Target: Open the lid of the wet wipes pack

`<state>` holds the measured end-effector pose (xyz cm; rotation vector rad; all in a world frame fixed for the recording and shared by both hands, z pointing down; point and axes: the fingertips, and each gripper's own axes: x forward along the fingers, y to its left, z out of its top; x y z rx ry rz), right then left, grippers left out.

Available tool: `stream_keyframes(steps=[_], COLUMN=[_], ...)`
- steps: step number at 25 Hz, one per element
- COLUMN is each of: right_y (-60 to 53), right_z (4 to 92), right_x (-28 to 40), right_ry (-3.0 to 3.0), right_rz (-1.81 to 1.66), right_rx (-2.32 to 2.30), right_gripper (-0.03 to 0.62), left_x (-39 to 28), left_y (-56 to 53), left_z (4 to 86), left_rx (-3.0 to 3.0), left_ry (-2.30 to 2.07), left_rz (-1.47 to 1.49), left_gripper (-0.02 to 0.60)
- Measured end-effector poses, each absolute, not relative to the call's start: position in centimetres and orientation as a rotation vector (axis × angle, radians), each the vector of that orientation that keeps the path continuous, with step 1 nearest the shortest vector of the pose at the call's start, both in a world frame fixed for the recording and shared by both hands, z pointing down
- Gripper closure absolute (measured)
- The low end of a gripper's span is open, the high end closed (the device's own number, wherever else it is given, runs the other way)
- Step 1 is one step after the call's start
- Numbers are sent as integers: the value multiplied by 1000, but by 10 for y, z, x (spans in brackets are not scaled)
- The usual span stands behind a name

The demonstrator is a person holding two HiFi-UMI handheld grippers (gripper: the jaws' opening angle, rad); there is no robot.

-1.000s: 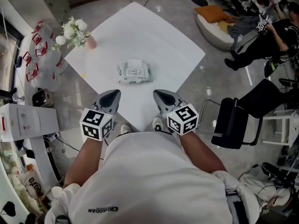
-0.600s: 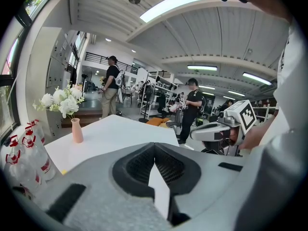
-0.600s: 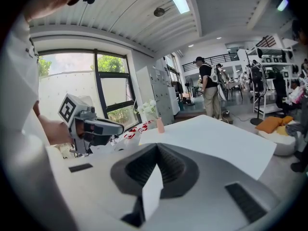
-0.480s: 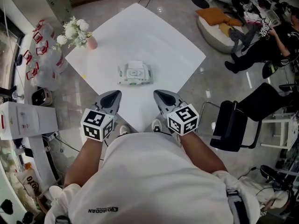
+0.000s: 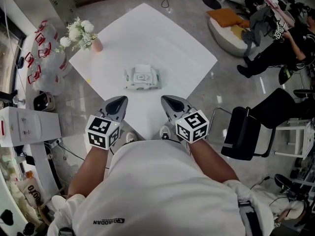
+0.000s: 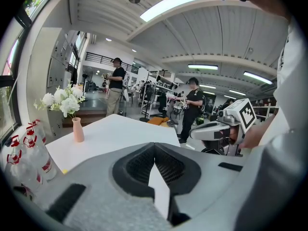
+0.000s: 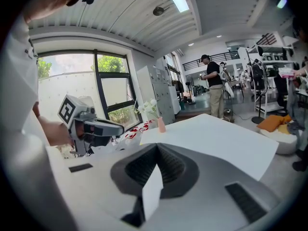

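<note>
White shirt (image 5: 157, 191), a grey left gripper (image 5: 119, 99) and a grey right gripper (image 5: 165, 99).
The shirt has short sleeves and a small line of dark lettering (image 5: 108, 221). Each gripper has a smooth grey shell that narrows to a point, with black ribbed pads (image 6: 144, 165) inside, and it carries a white cube (image 5: 102, 131) printed with black square markers.

Left gripper (image 5: 117, 102) held out in front of the chest, nose aimed toward 1 o'clock, jaws pressed together with nothing between them; right gripper (image 5: 169, 102) alongside, aimed toward 11 o'clock, jaws likewise closed and empty; bare forearms (image 5: 87, 168) angle inward
</note>
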<state>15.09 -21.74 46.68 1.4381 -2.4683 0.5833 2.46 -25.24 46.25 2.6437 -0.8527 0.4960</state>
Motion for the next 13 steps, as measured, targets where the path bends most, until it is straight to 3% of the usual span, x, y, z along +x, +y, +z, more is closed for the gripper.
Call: stream_keyframes(steps=[13], right_y=[-219], right_z=[467], right_x=[149], right_ry=[-2473], right_rz=[591], right_rx=[1453], right_gripper=[589], left_x=[23], left_y=[-252], left_z=[464], left_rx=[2642], left_ry=[-860], left_rz=[496], left_gripper=[582])
